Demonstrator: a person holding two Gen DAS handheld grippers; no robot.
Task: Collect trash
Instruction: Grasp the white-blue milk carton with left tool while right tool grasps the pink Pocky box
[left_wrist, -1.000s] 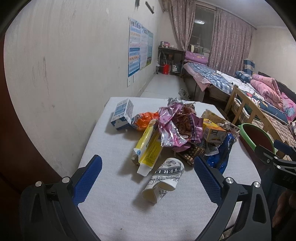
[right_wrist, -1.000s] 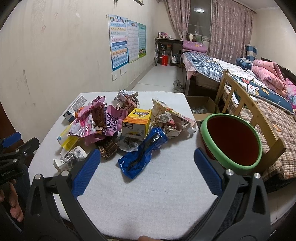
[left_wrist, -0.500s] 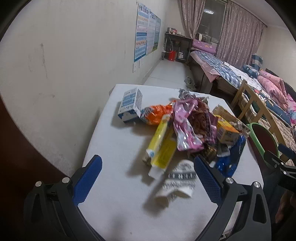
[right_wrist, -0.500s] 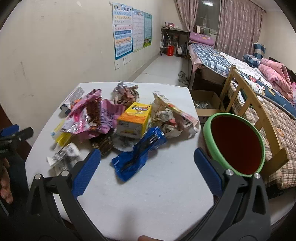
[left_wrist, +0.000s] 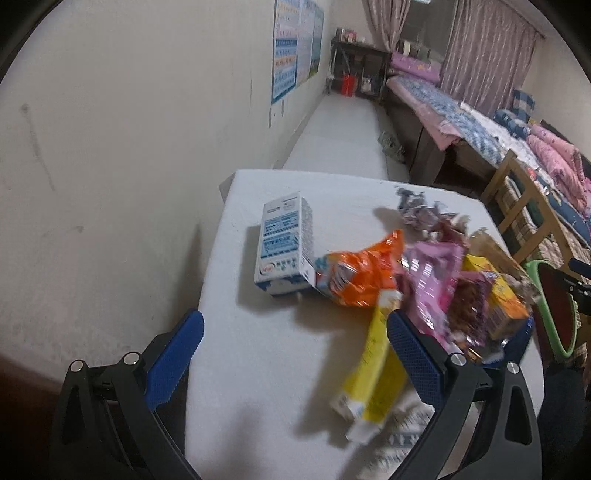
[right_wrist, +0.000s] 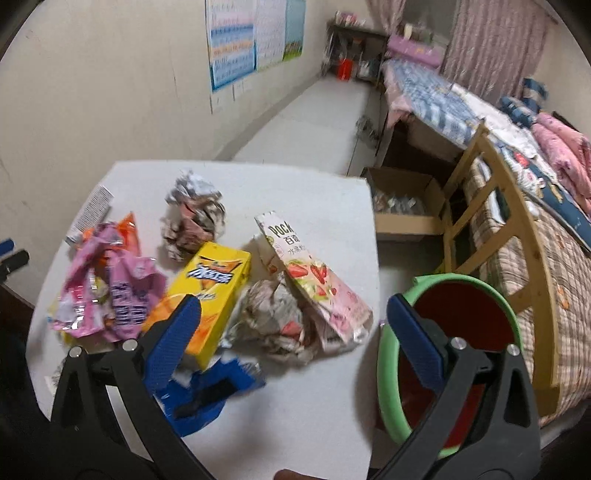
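Observation:
A heap of trash lies on the white table. In the left wrist view I see a blue-and-white carton, an orange snack bag, pink wrappers and a yellow tube box. My left gripper hangs open over the table's near left part, nothing between its fingers. In the right wrist view a yellow box, a strawberry Pocky pack, crumpled paper and a blue wrapper show. My right gripper is open above the pack and blue wrapper. A green-rimmed red bin stands right of the table.
A wall runs along the table's left side. A wooden chair and a bed with a plaid cover stand to the right. A cardboard box sits on the floor beyond the table's far right corner.
Both grippers have moved forward and lower over the table, so the trash looks closer. The left view has swung left toward the carton; the right view now sits over the blue wrapper.

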